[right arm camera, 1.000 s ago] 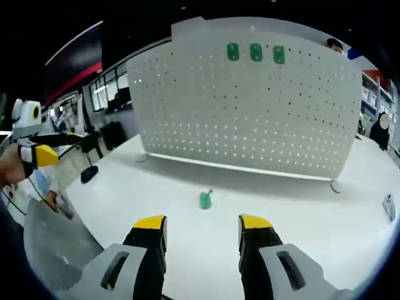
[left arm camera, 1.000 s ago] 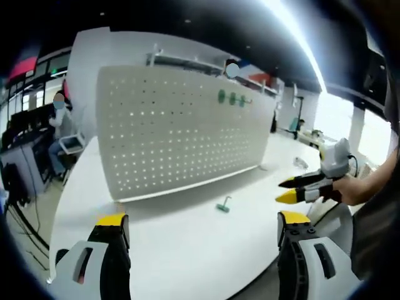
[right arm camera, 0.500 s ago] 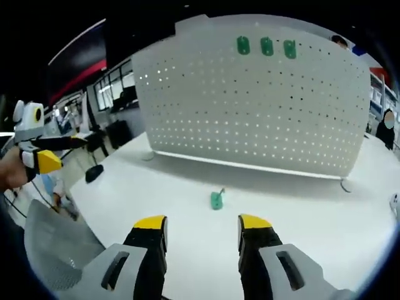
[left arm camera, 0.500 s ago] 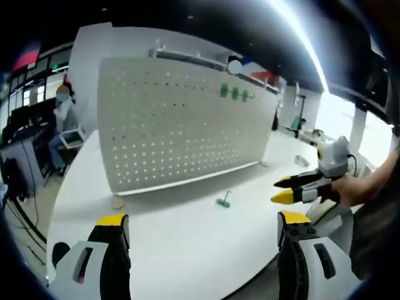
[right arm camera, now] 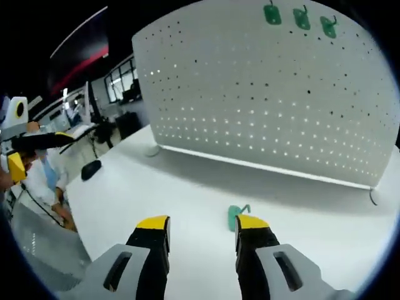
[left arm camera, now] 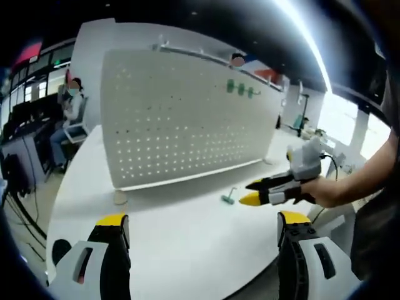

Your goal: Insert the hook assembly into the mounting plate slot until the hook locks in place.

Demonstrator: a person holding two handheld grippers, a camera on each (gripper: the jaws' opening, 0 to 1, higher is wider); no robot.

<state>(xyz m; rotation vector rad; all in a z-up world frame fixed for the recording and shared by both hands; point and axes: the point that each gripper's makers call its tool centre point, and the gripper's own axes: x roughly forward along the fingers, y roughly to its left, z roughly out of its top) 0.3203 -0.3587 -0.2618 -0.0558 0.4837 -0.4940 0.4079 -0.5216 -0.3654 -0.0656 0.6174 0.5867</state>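
A small green hook point(left arm camera: 228, 198) lies on the white table point(left arm camera: 175, 231) in front of the white pegboard point(left arm camera: 187, 112). Three green hooks point(left arm camera: 240, 89) hang near the board's top right, also the three hooks point(right arm camera: 302, 17) in the right gripper view. My right gripper point(right arm camera: 202, 223) is open and low over the table, with the loose hook point(right arm camera: 236, 214) just ahead of its right jaw, not between the jaws. A hand holds the right gripper point(left arm camera: 259, 190) close beside the hook. My left gripper point(left arm camera: 203, 222) stands open and holds nothing, back near the table's edge.
The pegboard point(right arm camera: 269, 94) stands upright on small feet point(left arm camera: 119, 197). A black object point(right arm camera: 91, 169) lies near the table's left edge. A person point(left arm camera: 69, 106) sits beyond the table's far left. My left gripper point(right arm camera: 25, 150) hovers off the table's edge.
My right gripper has moved forward and down to the loose hook, which now lies just at its right jaw. The left gripper has stayed nearly still.
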